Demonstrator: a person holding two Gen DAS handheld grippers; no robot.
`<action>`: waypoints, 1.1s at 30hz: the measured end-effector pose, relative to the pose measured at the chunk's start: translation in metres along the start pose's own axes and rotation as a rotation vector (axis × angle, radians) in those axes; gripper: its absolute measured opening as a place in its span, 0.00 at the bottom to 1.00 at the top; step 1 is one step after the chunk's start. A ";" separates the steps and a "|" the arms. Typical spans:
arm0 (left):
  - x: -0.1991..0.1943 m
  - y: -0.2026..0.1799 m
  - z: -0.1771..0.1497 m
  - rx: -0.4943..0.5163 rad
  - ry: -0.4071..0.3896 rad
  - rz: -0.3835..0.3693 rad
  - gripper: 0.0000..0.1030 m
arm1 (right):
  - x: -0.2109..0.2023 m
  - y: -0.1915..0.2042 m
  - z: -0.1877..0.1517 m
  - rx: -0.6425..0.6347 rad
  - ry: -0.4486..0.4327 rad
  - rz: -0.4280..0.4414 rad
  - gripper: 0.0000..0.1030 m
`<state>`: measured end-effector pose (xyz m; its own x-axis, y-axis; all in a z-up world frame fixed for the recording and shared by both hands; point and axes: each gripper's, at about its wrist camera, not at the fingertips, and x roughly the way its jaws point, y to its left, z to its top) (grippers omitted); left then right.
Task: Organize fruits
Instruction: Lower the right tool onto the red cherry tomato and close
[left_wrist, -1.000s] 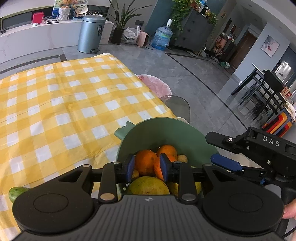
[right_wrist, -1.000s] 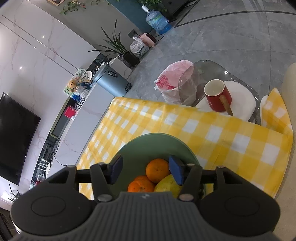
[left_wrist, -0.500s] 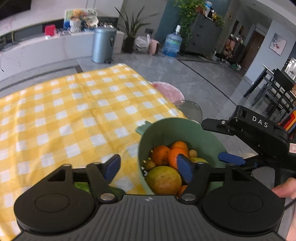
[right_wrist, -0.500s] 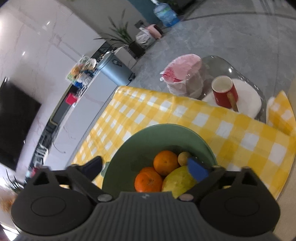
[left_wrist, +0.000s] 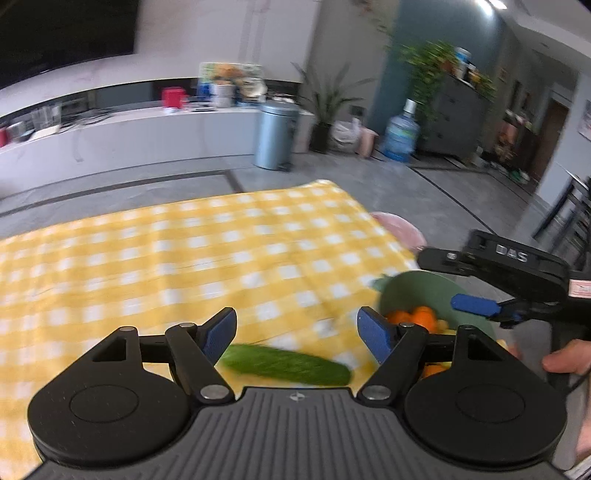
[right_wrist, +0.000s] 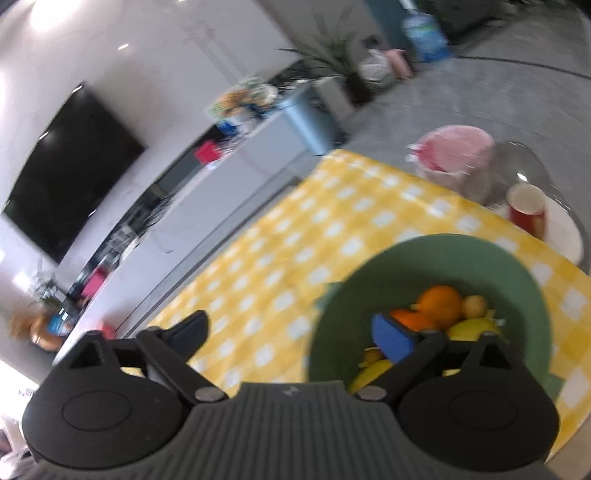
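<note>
Hovering above the bench (left_wrist: 155, 258) with its yellow-and-white checked cloth, the left tongs (left_wrist: 297, 334) have their jaws opening, the blue pads spread wide with nothing between them. A green cucumber (left_wrist: 286, 363) lies on the cloth just beyond the pads, toward 6 o'clock in the left wrist view, untouched. The green bowl (left_wrist: 417, 291) stands at about 4 o'clock near the bench's right edge, holding oranges (left_wrist: 413, 316) and yellowish fruit (details blurred by motion). Partly over the bowl, the right tongs (left_wrist: 476, 305) appear from the right, a person's hand (left_wrist: 567, 360) on the handle.

In the right wrist view, the right tongs (right_wrist: 295, 334) have their jaws closing yet wide apart, gripping nothing; the right pad hangs over the bowl (right_wrist: 399, 266), the left pad over bare cloth. Inside lie an orange (right_wrist: 441, 302), a small yellow-brown fruit (right_wrist: 474, 305) and a larger yellow one (right_wrist: 471, 326). At 2 o'clock, beyond the bench, a red cup (right_wrist: 526, 210) stands on a white plate (right_wrist: 567, 240).
</note>
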<state>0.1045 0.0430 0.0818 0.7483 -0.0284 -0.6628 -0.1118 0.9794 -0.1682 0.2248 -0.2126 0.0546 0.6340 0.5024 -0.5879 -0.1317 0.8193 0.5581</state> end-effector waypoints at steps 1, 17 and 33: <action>-0.005 0.008 -0.003 -0.018 0.001 0.012 0.85 | -0.003 0.008 -0.004 -0.023 0.005 0.019 0.84; -0.009 0.126 -0.103 -0.376 0.139 0.134 0.85 | 0.035 0.090 -0.128 -0.345 0.403 -0.016 0.63; -0.005 0.141 -0.126 -0.386 0.203 0.102 0.85 | 0.077 0.117 -0.203 -0.475 0.518 -0.165 0.28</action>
<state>0.0026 0.1561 -0.0305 0.5818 -0.0120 -0.8132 -0.4429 0.8340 -0.3292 0.1037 -0.0222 -0.0439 0.2472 0.3321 -0.9103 -0.4571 0.8683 0.1927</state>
